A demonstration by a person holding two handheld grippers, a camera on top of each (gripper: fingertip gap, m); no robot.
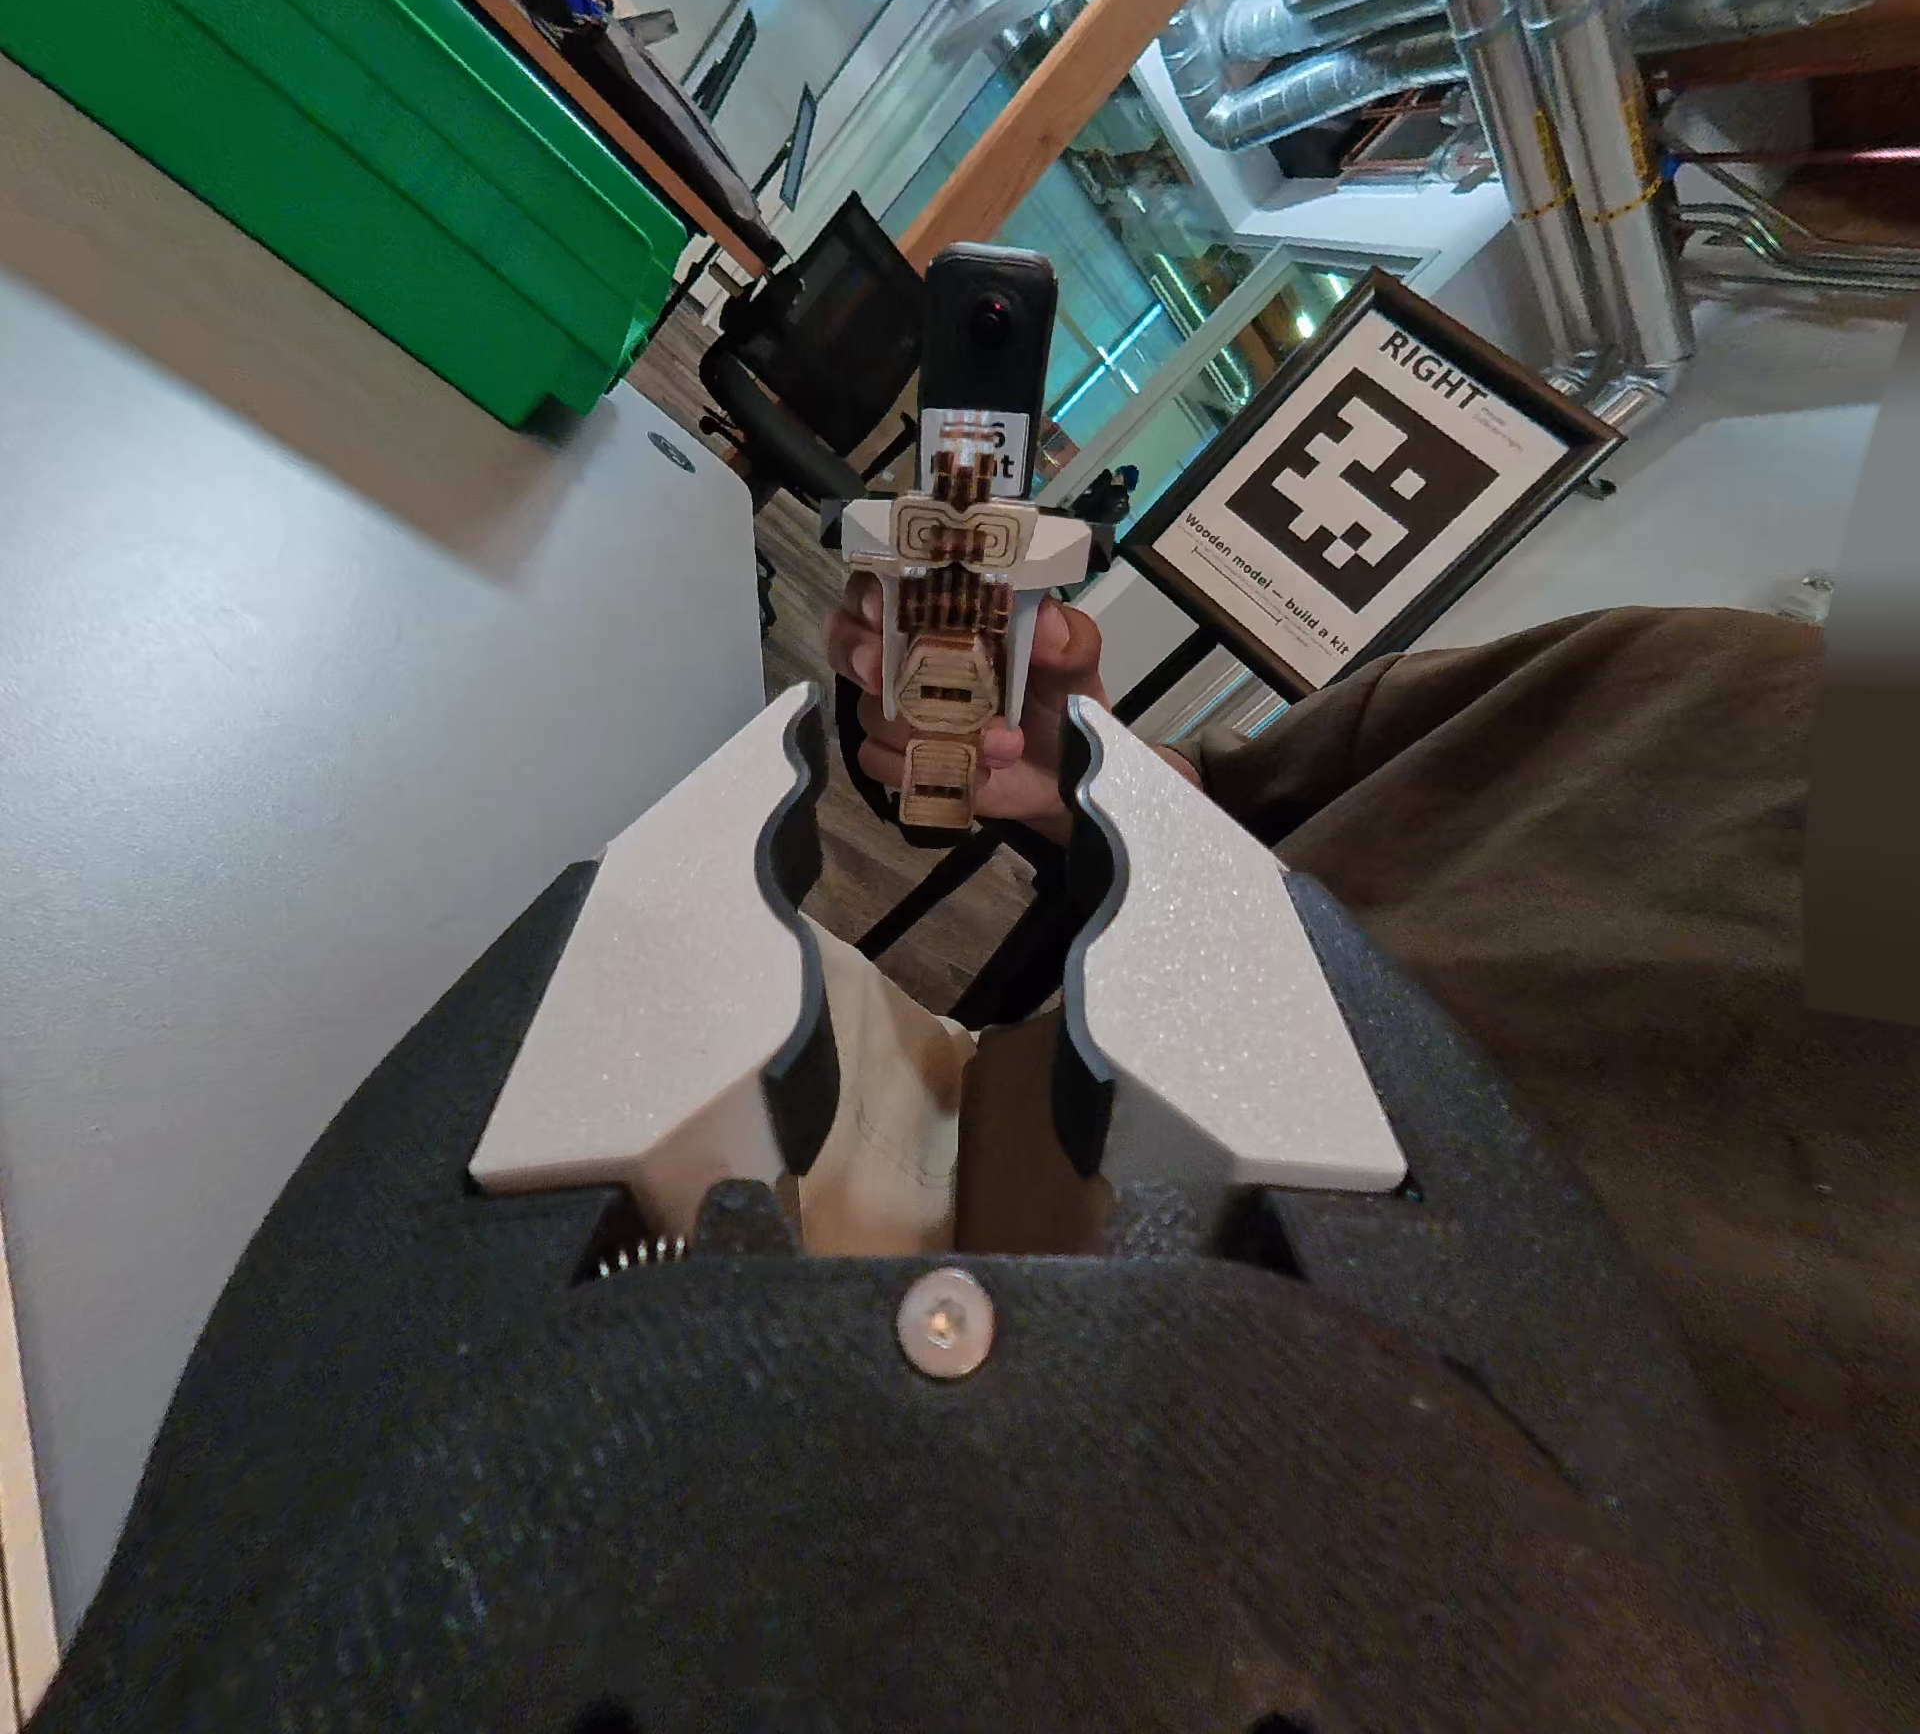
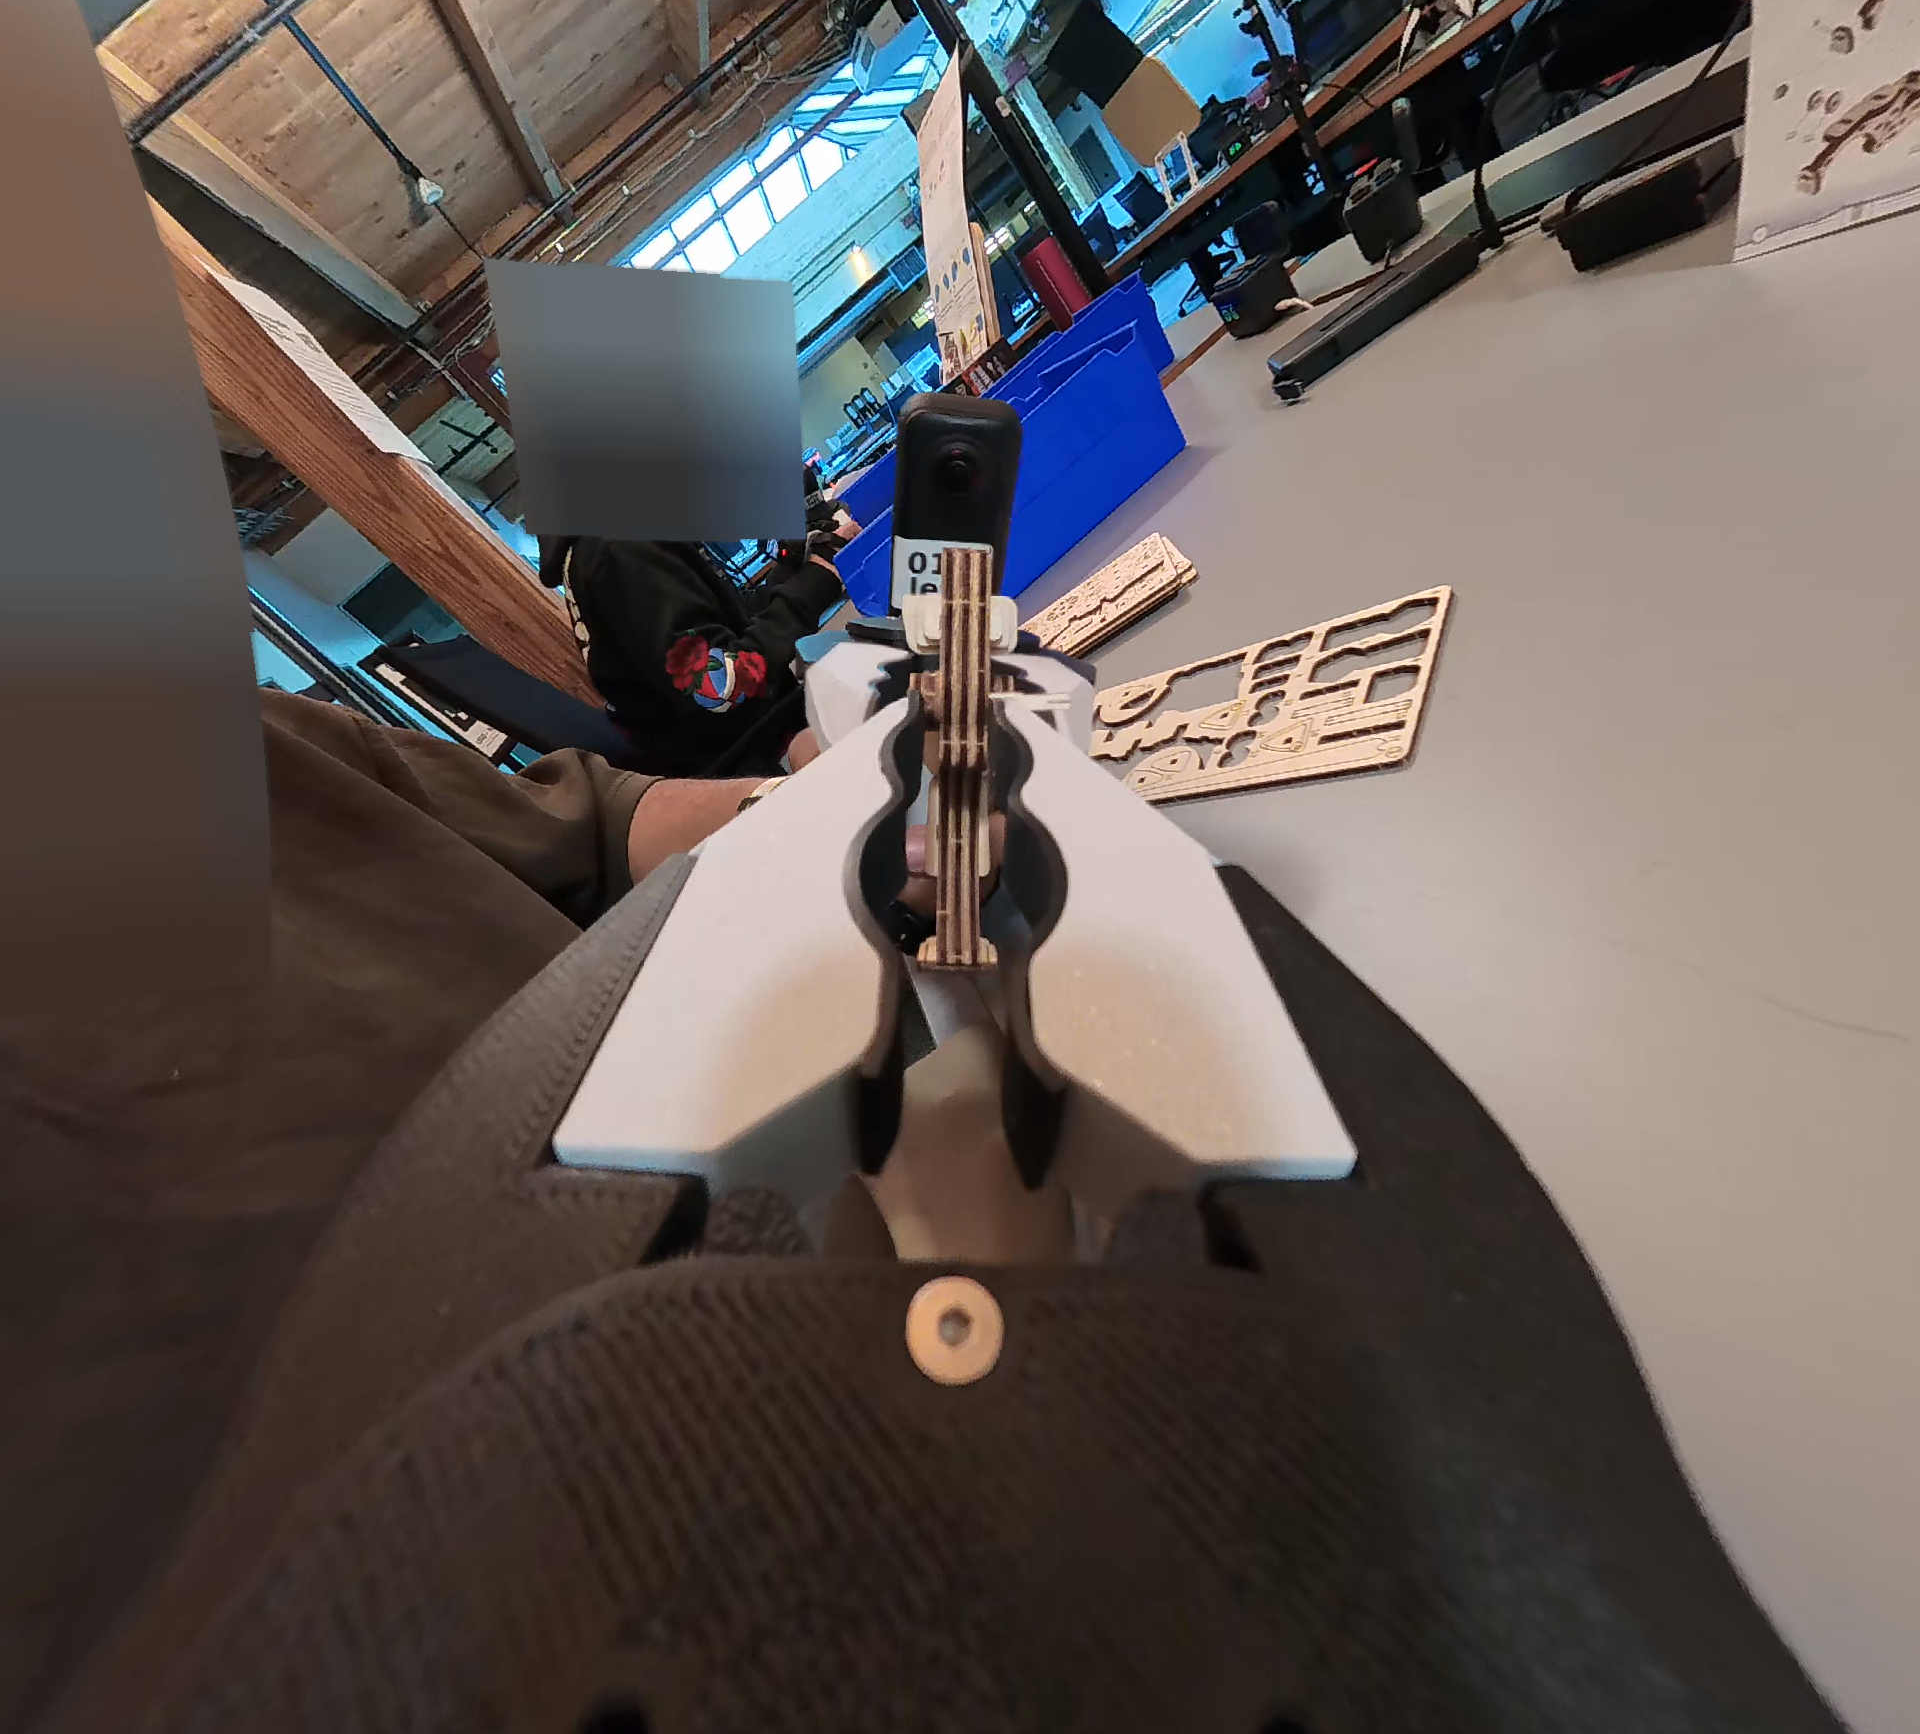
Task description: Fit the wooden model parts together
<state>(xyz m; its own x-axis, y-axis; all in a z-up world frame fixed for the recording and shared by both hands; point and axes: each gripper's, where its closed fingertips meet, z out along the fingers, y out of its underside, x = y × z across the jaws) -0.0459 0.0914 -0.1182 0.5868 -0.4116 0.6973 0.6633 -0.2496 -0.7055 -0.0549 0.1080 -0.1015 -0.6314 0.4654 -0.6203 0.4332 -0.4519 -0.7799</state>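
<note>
Item: wooden model (image 2: 961,770), a stack of laser-cut layers held edge-on in the right gripper (image 2: 961,718), jaws closed on its flanks, raised clear of the worktop (image 2: 1558,853). Left gripper (image 1: 940,749) faces it — jaws wide, holding nothing. Cut-out parts sheet (image 2: 1278,708) lies flat on the worktop beyond. Handling advice: keep the right grip steady, square the layers to the left jaws, and close gently — thin ply would likely split if twisted.

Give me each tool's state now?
Left tool: open, empty.
Right tool: shut on the wooden model assembly.
</note>
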